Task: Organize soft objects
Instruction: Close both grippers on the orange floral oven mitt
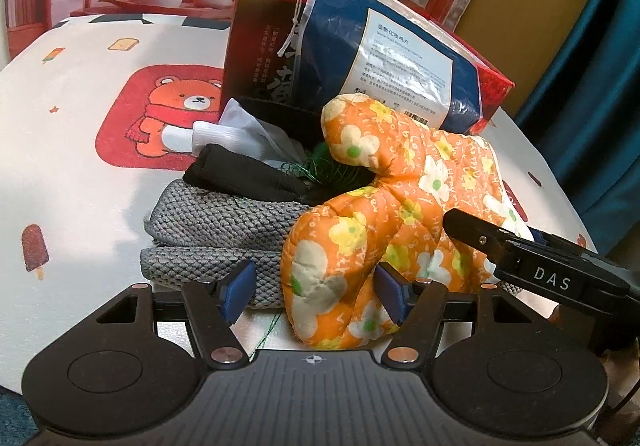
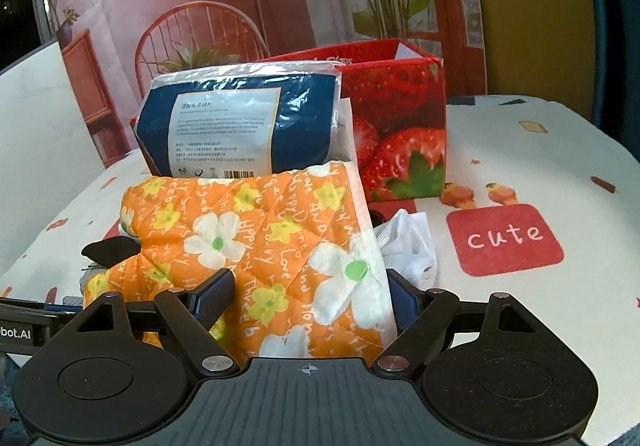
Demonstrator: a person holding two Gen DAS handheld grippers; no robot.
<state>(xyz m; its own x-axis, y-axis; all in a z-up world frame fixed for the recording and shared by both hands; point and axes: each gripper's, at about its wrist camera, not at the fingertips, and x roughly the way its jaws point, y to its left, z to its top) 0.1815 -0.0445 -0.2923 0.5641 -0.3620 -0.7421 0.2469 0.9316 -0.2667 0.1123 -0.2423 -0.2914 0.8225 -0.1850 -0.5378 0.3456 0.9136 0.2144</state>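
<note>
An orange flowered oven mitt [image 1: 404,202] lies on a pile of soft things on the table. My left gripper [image 1: 316,292] is open, its blue pads on either side of the mitt's fingertip end. My right gripper [image 2: 308,296] is open around the mitt's cuff [image 2: 280,246]; it shows as a black arm [image 1: 540,266] in the left wrist view. Under the mitt are a folded grey knit cloth [image 1: 216,234], a black cloth [image 1: 244,178] and a white sock [image 1: 224,134]. A blue pack of cotton pads [image 1: 384,46] leans in the red box [image 2: 400,126].
The round table has a white cartoon cloth [image 1: 80,166] with a bear and a "cute" patch [image 2: 504,238]. The white sock also shows right of the mitt [image 2: 412,250]. A printed backdrop stands behind the table, and a teal curtain [image 1: 600,86] hangs at the right.
</note>
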